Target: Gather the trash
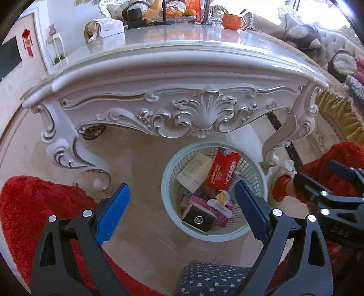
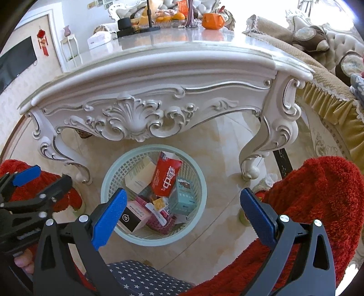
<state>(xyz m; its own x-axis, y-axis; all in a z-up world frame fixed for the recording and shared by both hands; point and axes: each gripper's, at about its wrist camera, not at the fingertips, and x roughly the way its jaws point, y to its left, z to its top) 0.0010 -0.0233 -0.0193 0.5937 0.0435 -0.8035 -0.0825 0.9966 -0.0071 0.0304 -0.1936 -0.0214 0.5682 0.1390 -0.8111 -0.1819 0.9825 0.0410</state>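
The left gripper (image 1: 182, 193) is hanging above the floor (image 1: 141, 154) with its blue fingers (image 1: 112, 214) spread wide and nothing between them. The right gripper (image 2: 183, 205) is doing the same: its fingers (image 2: 109, 218) are released and are holding nothing.

Both cameras are looking down at a pale green basket (image 1: 254, 168) (image 2: 200, 182) that is standing on the floor, just in front of the white carved counter (image 1: 173, 68) (image 2: 159, 68) and between its two front legs. The trash is lying inside this basket. A red box with white characters (image 1: 224, 170) (image 2: 167, 177) is leaning on top of the pile, and a cream box (image 1: 194, 173) (image 2: 140, 175) is lying just beside it on its left. A black box with a round logo (image 1: 198, 219) (image 2: 130, 218) is resting at the near side of the basket. In the right wrist view a teal box (image 2: 183, 198) is standing to the right of the red one, and pink packages (image 2: 159, 216) are lying under them.

A crumpled white tissue (image 1: 290, 164) (image 2: 269, 177) is lying on the floor next to the right front leg of the counter, outside the basket.

On the counter top, far from the grippers, an orange mug (image 1: 231, 21) (image 2: 212, 21) and a white tissue box (image 1: 111, 28) (image 2: 99, 39) are standing. The person is wearing fluffy red clothing (image 1: 34, 205) (image 2: 318, 193), and a dark blue cushion with white stars (image 1: 213, 280) (image 2: 141, 277) is showing at the bottom edge.
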